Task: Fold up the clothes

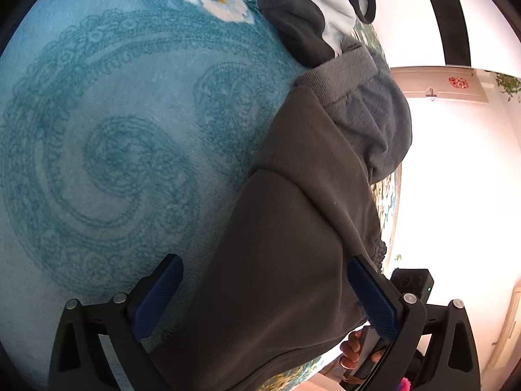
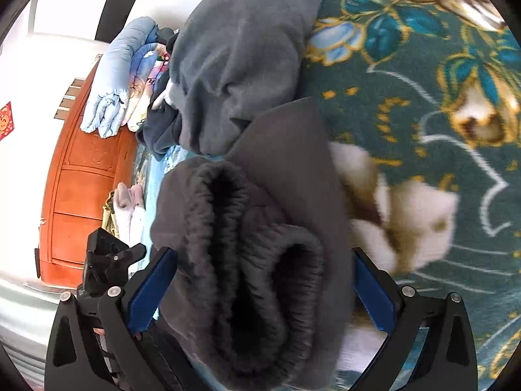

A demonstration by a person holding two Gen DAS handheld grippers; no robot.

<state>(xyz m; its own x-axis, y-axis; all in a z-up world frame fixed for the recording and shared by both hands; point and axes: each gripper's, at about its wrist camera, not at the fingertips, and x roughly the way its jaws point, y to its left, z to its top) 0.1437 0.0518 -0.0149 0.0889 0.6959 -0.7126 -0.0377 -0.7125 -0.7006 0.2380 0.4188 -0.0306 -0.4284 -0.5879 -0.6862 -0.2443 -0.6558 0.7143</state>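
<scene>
Dark grey sweatpants (image 1: 286, 244) lie folded lengthwise on a teal patterned blanket (image 1: 114, 130). My left gripper (image 1: 263, 296) is open, its blue-padded jaws wide apart on either side of the trouser fabric. In the right wrist view the sweatpants' elastic waistband (image 2: 247, 260) bunches between the jaws of my right gripper (image 2: 263, 290), which is also open. A lighter grey garment (image 2: 241, 58) lies beyond the sweatpants in both views (image 1: 377, 120).
A dark navy garment with white lining (image 1: 312, 9) lies farther along the blanket. Folded light-blue and printed bedding (image 2: 127, 75) is stacked by an orange wooden headboard (image 2: 81, 195). The flowered dark-green blanket (image 2: 423, 130) spreads to the right. The other gripper's body (image 2: 104, 260) shows at left.
</scene>
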